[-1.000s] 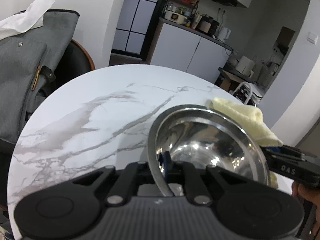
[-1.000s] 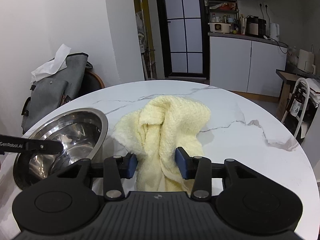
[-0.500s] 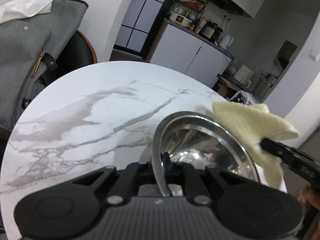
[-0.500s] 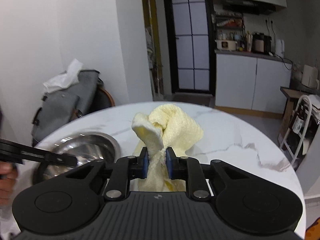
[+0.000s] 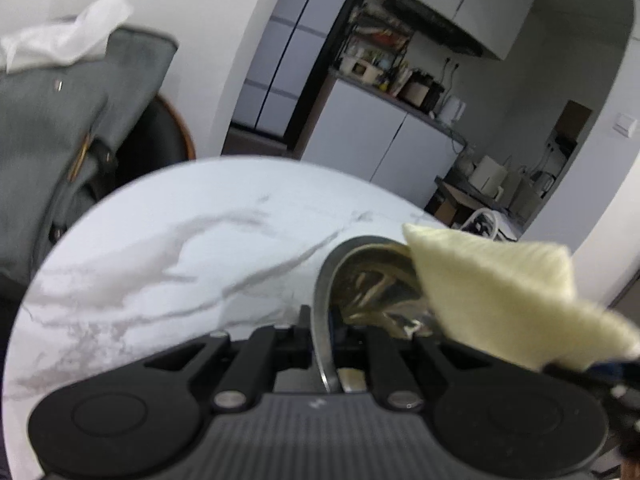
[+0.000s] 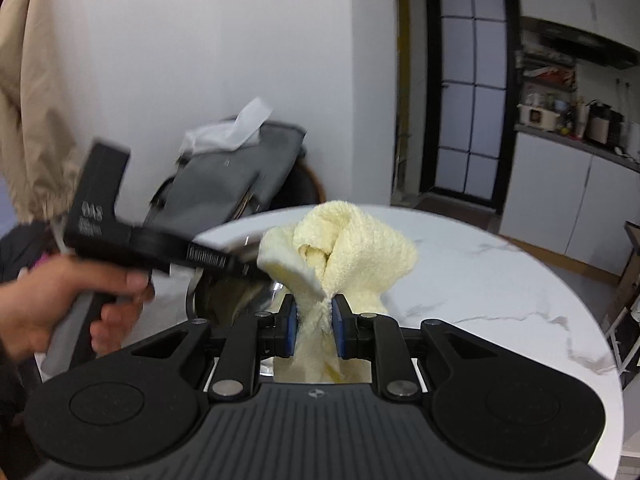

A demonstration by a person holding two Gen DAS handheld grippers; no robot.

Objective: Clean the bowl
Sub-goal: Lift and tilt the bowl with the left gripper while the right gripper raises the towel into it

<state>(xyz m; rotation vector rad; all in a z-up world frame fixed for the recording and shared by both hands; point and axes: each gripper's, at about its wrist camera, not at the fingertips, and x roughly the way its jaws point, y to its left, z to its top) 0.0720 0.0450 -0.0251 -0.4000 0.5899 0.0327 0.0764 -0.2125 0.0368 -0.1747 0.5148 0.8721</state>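
Steel bowl point(image 5: 362, 280) rim sits pinched in my left gripper point(image 5: 326, 332), tilted above the marble table point(image 5: 160, 248). My right gripper point(image 6: 314, 322) clamps the yellow cloth point(image 6: 344, 240) just beside the bowl's mouth. Wiping hasn't begun, I judge; next, press cloth inside.

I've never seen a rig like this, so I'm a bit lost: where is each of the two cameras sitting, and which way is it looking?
Left wrist view: sits on the left gripper, looking along its fingers, shut on the bowl rim, over the table; no hand shows.
Right wrist view: sits on the right gripper, shut on the cloth, facing the kitchen door; the left hand shows.
Shared: bowl, cloth, table, grey bag.
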